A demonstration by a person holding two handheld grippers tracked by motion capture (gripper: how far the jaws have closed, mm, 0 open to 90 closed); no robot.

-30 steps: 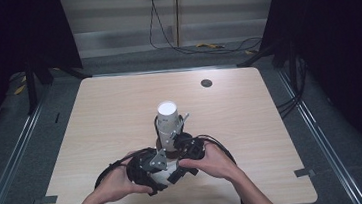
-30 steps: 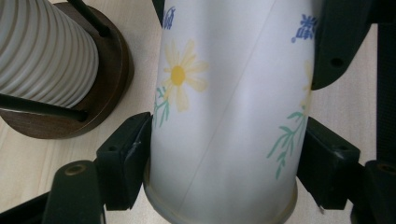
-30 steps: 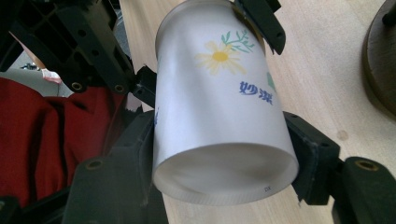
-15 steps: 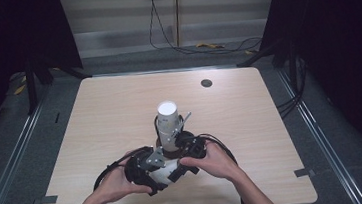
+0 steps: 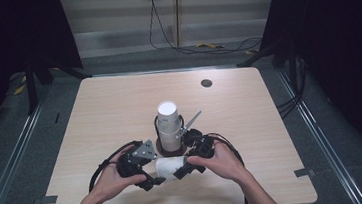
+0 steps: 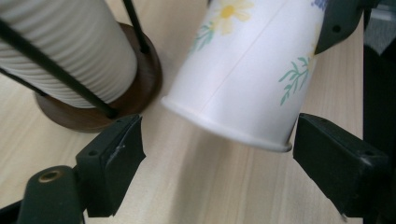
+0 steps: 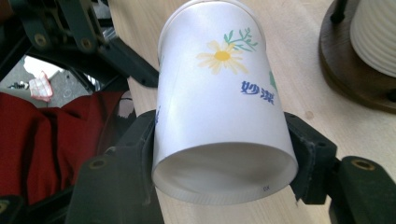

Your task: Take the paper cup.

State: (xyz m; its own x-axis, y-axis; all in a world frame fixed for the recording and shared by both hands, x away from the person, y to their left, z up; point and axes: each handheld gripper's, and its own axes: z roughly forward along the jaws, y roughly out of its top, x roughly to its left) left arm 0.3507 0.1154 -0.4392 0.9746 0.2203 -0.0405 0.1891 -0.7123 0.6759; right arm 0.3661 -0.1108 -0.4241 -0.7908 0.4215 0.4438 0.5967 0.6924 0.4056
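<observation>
Clamping the flowered paper cup (image 7: 219,112) sideways, the right gripper (image 5: 191,165) is hovering over the tabletop (image 5: 100,115); the left gripper (image 5: 146,178) is gaping beside it.

Left gripper (image 5: 152,179) gapes; right gripper (image 5: 182,172) clamped.

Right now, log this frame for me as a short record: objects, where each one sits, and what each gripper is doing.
surface: wooden table
cup stack: white ribbed cups upright in a wire holder on a round dark wooden base, mid-table
loose cup: flowered paper cup lying on its side, in front of the stack
right gripper: jaws pressed on both sides of the flowered paper cup near its base
left gripper: jaws spread wide either side of the cup's rim, not touching it
other: small dark round disc near the far right edge
</observation>
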